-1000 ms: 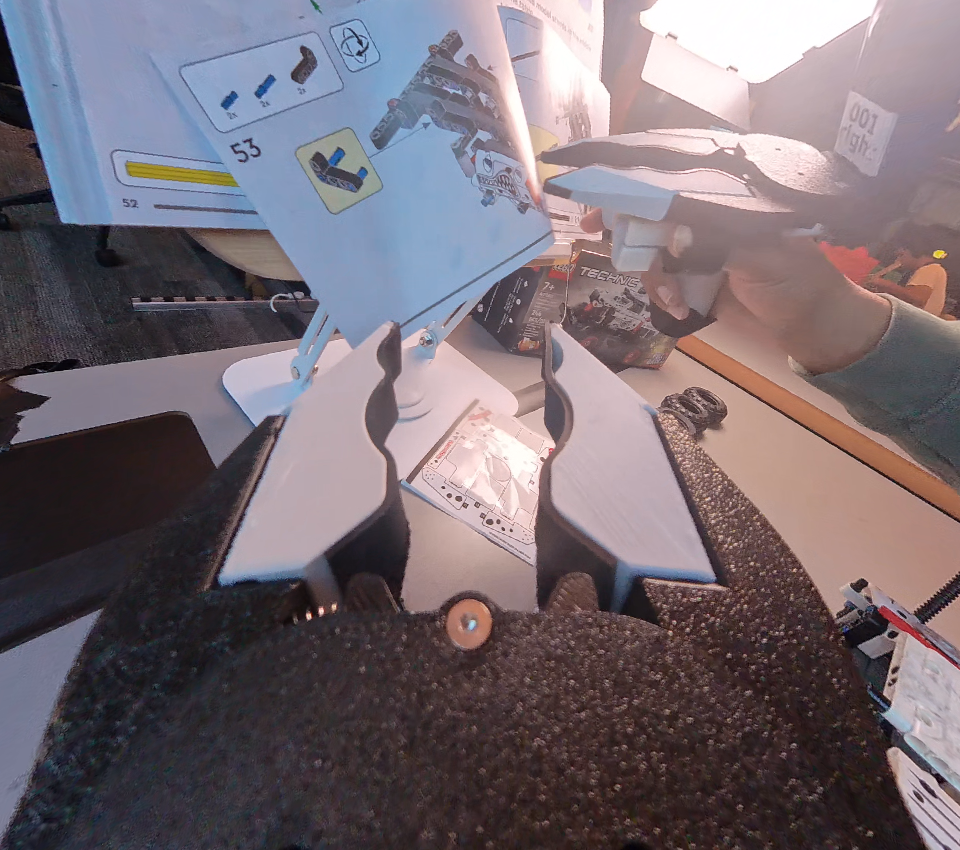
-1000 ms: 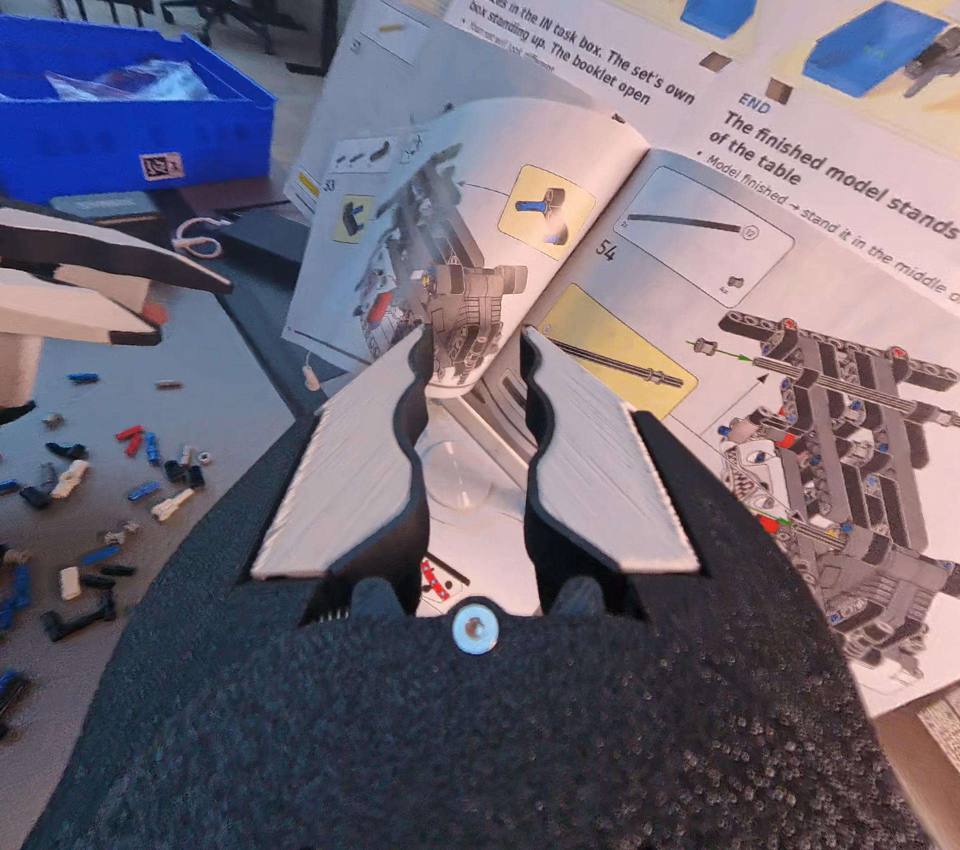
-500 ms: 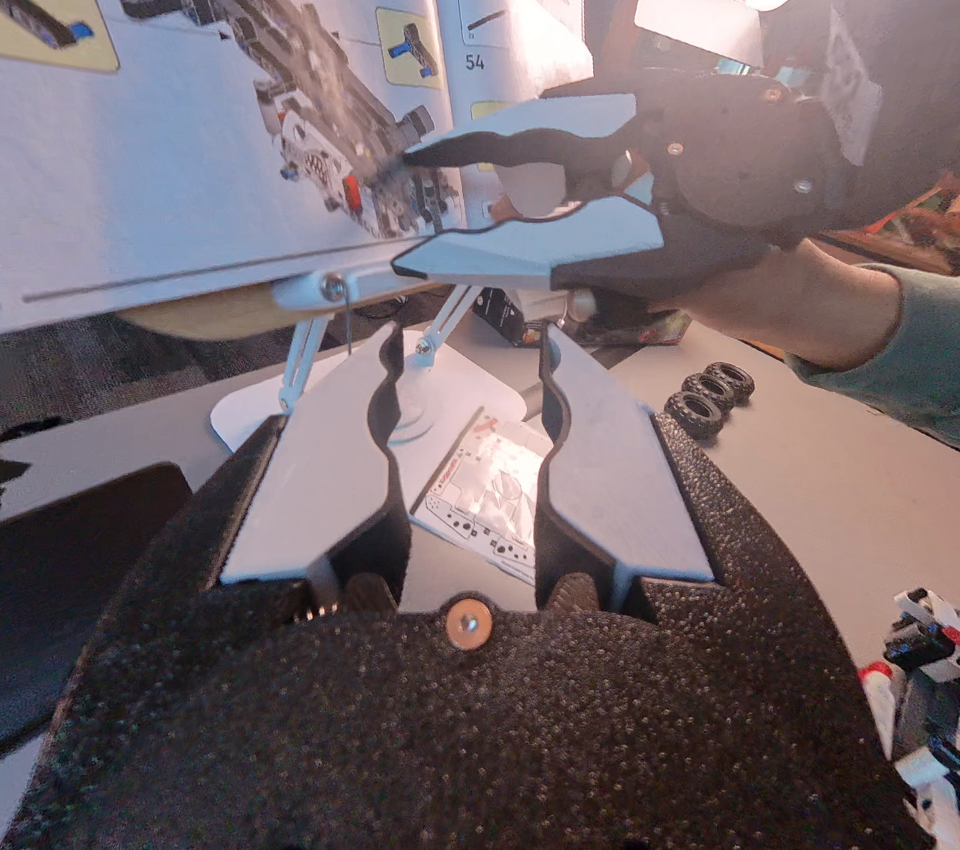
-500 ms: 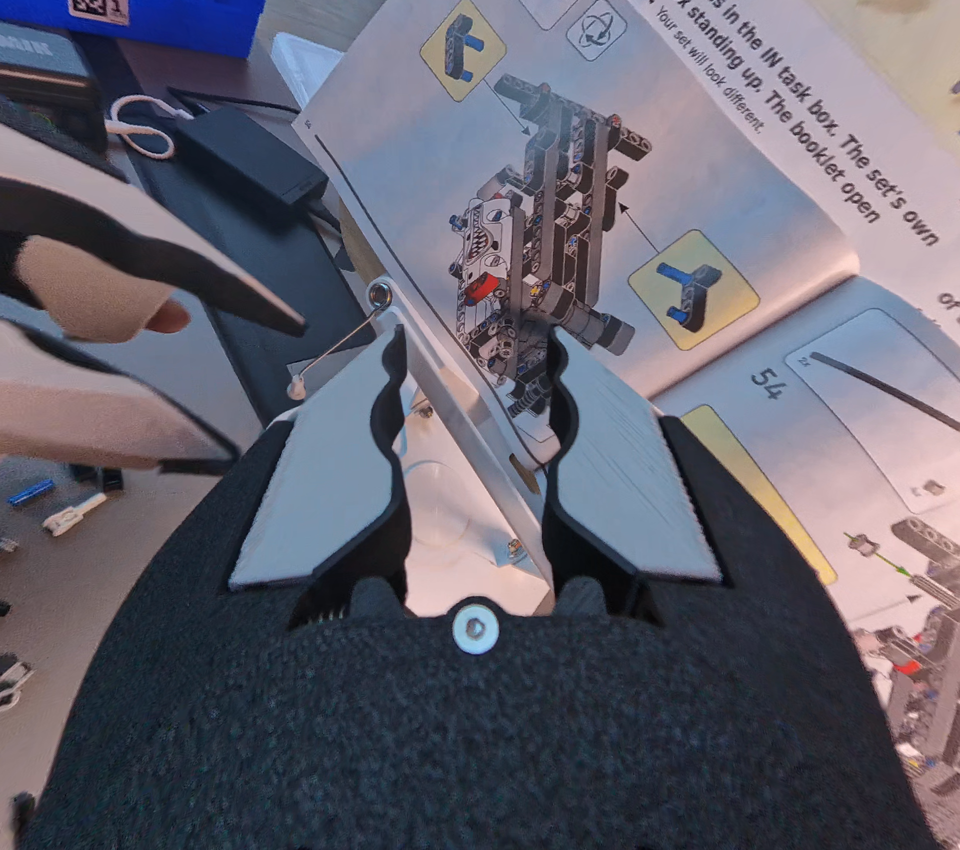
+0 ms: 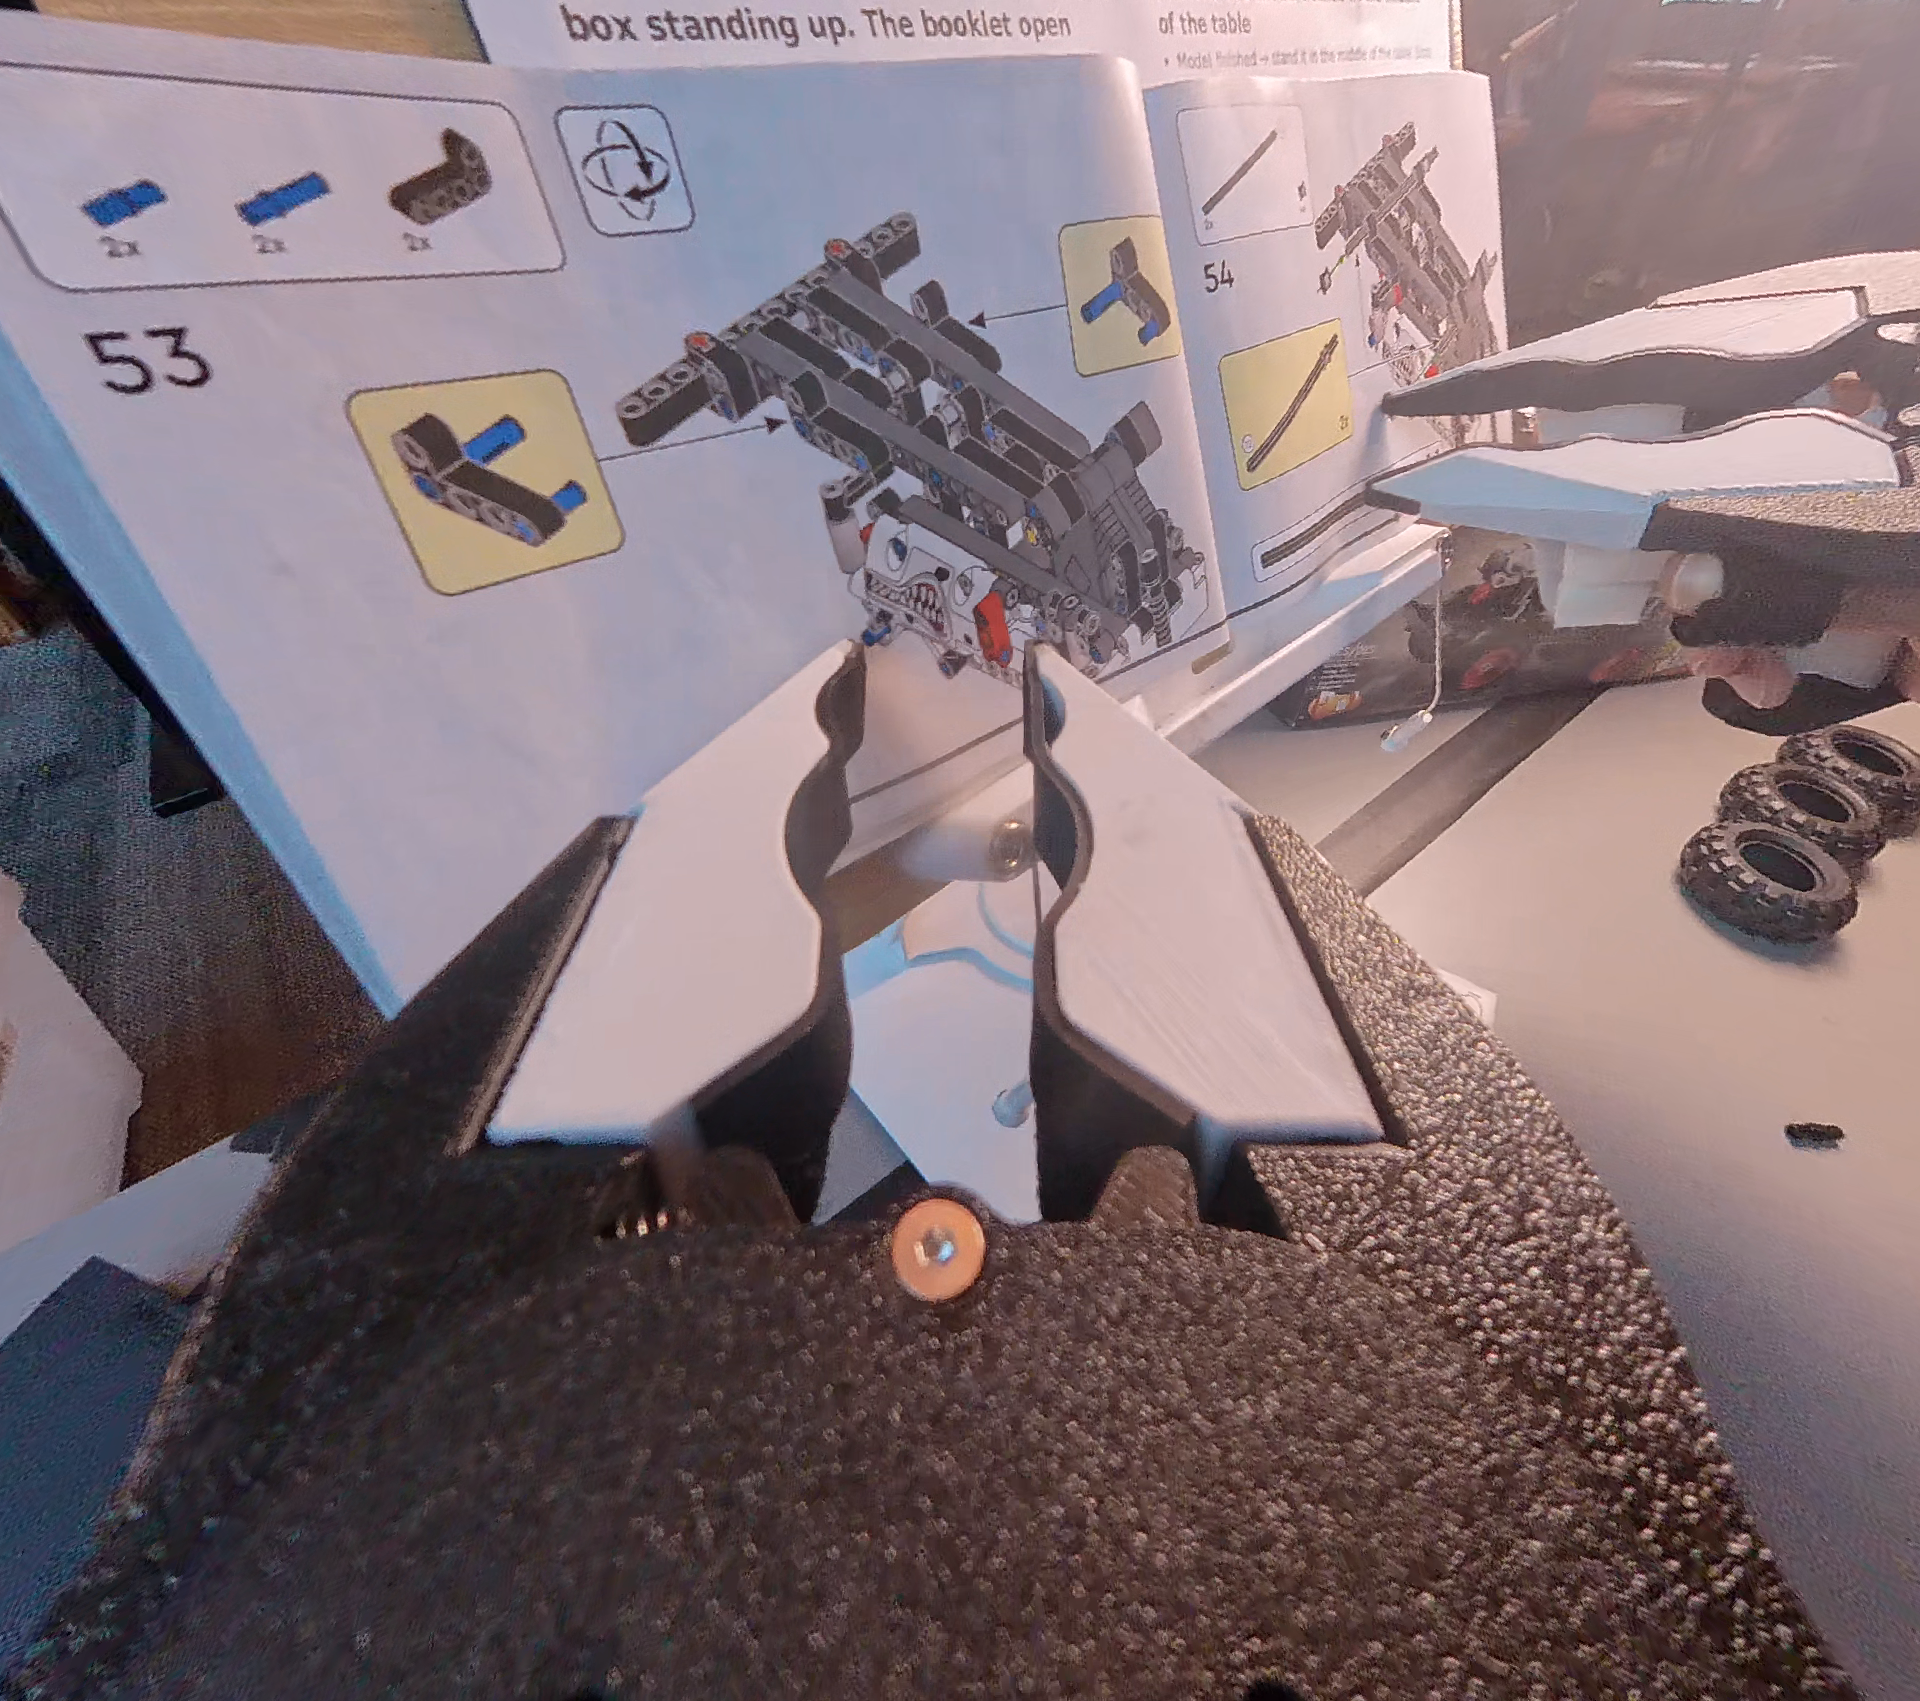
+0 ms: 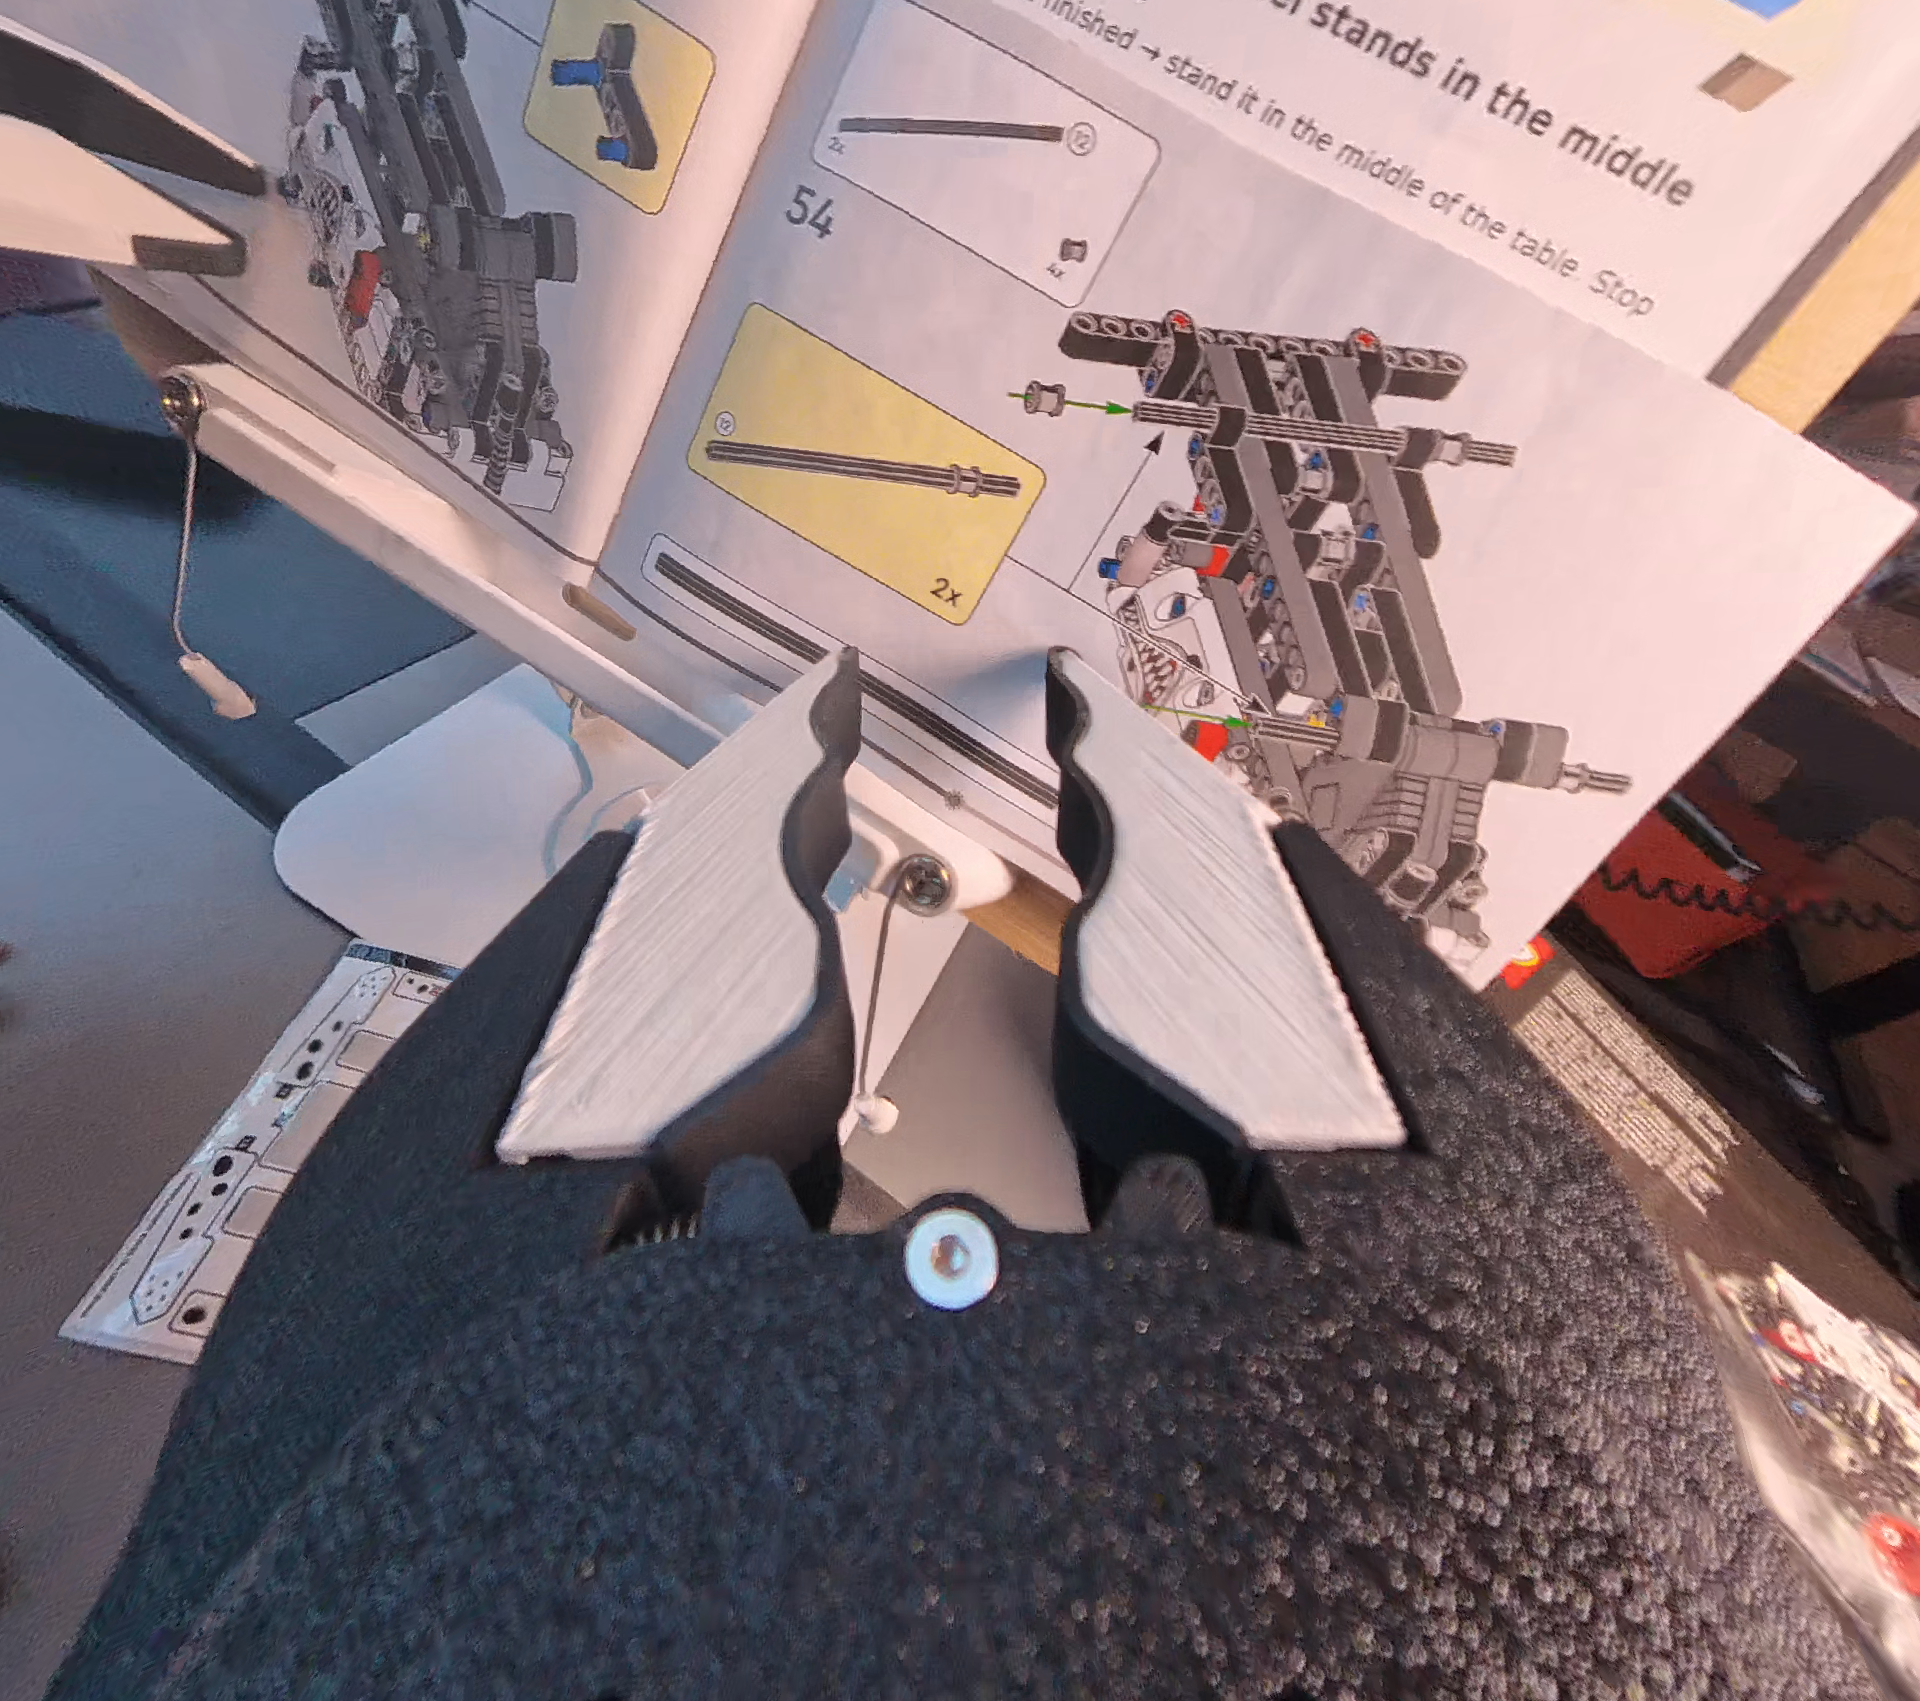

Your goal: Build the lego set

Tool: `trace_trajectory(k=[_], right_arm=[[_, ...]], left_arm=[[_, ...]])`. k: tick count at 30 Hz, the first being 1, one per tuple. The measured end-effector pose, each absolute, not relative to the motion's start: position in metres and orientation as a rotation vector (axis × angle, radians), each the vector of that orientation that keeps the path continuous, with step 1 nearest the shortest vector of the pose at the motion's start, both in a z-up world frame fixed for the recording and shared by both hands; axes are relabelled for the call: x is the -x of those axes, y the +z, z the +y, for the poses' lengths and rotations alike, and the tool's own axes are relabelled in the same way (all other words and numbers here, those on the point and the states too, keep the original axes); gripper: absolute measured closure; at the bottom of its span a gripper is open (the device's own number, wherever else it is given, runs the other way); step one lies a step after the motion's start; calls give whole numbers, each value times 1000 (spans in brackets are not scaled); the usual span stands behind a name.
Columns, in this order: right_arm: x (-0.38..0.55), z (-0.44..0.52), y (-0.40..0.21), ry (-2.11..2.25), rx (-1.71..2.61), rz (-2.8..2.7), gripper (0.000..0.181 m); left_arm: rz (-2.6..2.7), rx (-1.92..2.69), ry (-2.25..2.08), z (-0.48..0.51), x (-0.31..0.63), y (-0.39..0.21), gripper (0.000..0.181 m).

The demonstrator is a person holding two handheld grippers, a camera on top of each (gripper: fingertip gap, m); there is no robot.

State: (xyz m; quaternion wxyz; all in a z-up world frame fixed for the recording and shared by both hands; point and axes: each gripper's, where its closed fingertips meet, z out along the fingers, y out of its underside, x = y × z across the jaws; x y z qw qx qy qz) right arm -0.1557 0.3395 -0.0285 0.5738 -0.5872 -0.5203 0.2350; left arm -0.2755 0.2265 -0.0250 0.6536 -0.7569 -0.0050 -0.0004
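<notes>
Instruction booklet [image 5: 727,425] propped open on a white stand [image 6: 416,830] at the table [image 5: 1621,976] edge, its spread facing both grippers. Left gripper [image 5: 940,695]: jaws apart and empty, directly before the lower edge of the left page. Right gripper [image 6: 951,685]: jaws apart and empty, at the lower edge of the right page, the nearer tool to that page. Three black tyres [image 5: 1797,830] lie on the table, to the right of the left gripper. Judged step: settling the pages before the next build step.

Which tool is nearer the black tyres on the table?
Right. The right tool reaches across just above and behind the tyres; the left tool points at the booklet, well to their left.
</notes>
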Motion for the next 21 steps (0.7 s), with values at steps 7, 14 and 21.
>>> trace_trajectory(k=[7, 14, 21], right_arm=[[151, 335, -22, 511, 1393, -1214, 132], [207, 274, -4, 460, 1169, -1444, 140], [230, 282, -15, 323, 1121, -1481, 150]], left_arm=[[-19, 1730, 36, 214, 279, -35, 145], [-140, 1680, -36, 184, 266, -54, 135], [-476, 1605, -829, 169, 203, -108, 136]])
